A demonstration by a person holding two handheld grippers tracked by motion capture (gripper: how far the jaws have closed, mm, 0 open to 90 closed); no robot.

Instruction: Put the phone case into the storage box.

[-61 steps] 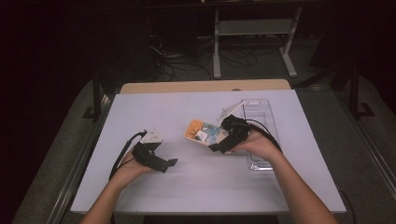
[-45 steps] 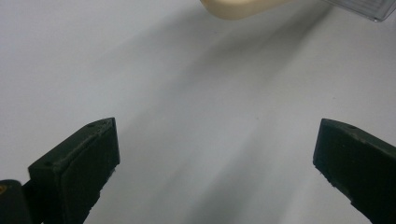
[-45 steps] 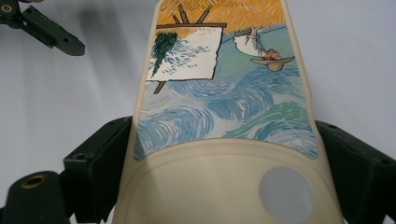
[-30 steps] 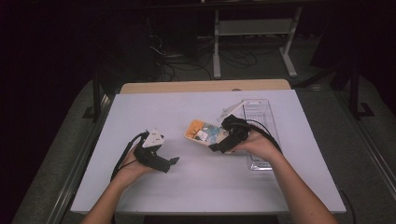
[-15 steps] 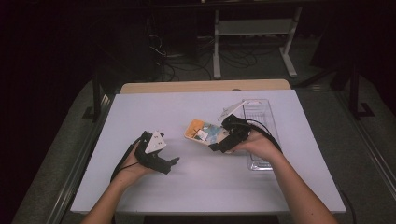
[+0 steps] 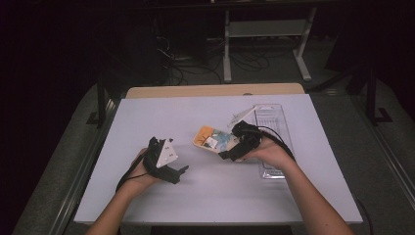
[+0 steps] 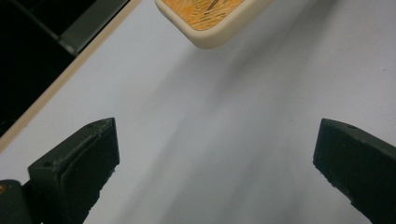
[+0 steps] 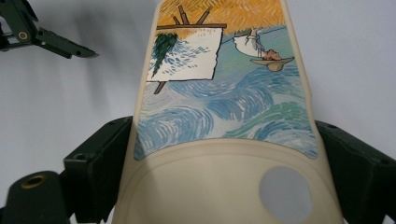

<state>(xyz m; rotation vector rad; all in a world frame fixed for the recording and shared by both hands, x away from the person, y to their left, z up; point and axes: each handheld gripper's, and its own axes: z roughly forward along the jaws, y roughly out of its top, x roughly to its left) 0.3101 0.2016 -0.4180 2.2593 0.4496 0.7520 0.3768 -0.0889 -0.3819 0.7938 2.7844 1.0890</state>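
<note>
A cream phone case [image 6: 209, 138] with a painted picture in blue and orange lies low over the middle of the white table [image 6: 293, 196]. My right gripper [image 6: 226, 154] is shut on its near end. In the right gripper view the case [image 8: 224, 107] runs away between the two jaws, which press on its sides around my right gripper's [image 8: 229, 161] middle. My left gripper [image 6: 182, 172] rests to the left of the case, open and holding nothing. In the left gripper view its jaws stand wide apart at my left gripper [image 7: 215, 172], with a corner of the case [image 7: 210, 18] beyond them.
A clear plastic tray [image 6: 271, 117] lies on the table just right of my right hand. The left gripper's jaw tips [image 8: 42, 35] show at the upper left of the right gripper view. A wooden strip [image 6: 210, 90] edges the table's far side.
My left gripper has shifted slightly right and tilted, so its pale top plate faces up more. The right gripper and the case have stayed put.
</note>
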